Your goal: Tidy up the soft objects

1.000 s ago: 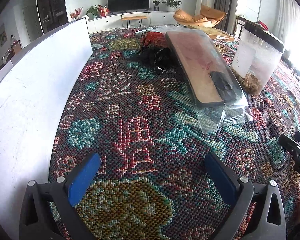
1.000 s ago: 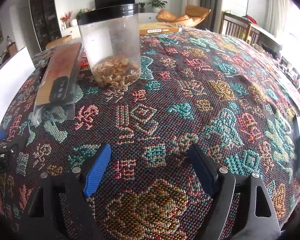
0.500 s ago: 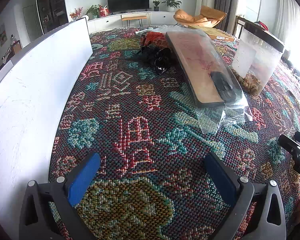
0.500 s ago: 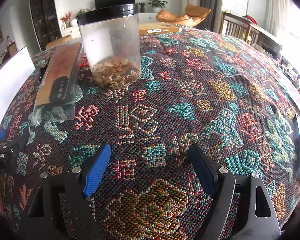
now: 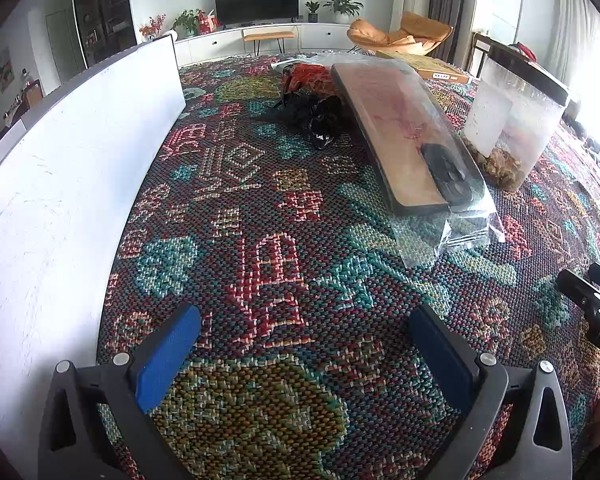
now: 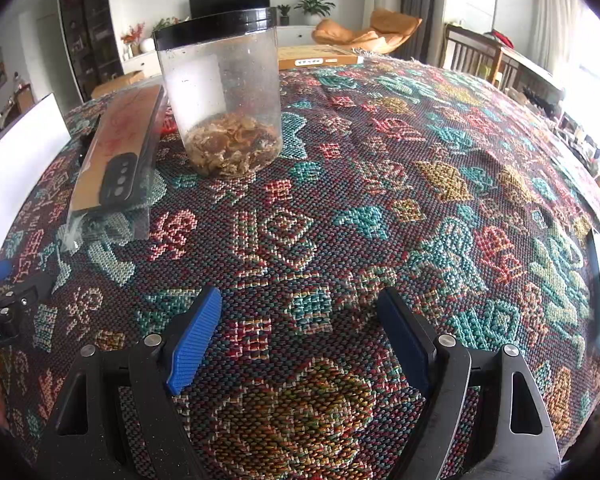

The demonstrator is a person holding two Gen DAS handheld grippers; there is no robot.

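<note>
A crumpled black soft item [image 5: 314, 118] lies on the patterned woven cloth [image 5: 268, 216], with a red-orange fabric bundle [image 5: 308, 78] just behind it. To their right a flat tan case with a dark phone cover sits inside a clear plastic bag [image 5: 412, 148] [image 6: 116, 160]. My left gripper [image 5: 304, 344] hovers open over bare cloth, well short of these items. Further right, my right gripper [image 6: 300, 332] is also open with nothing between its blue pads, in front of a clear jar.
A clear jar with a black lid [image 6: 224, 100] [image 5: 512, 120] holds brownish flakes. A white board [image 5: 60, 184] runs along the left edge. A flat yellow box [image 6: 320, 56] lies at the far side. A chair [image 6: 476, 56] stands beyond the right edge.
</note>
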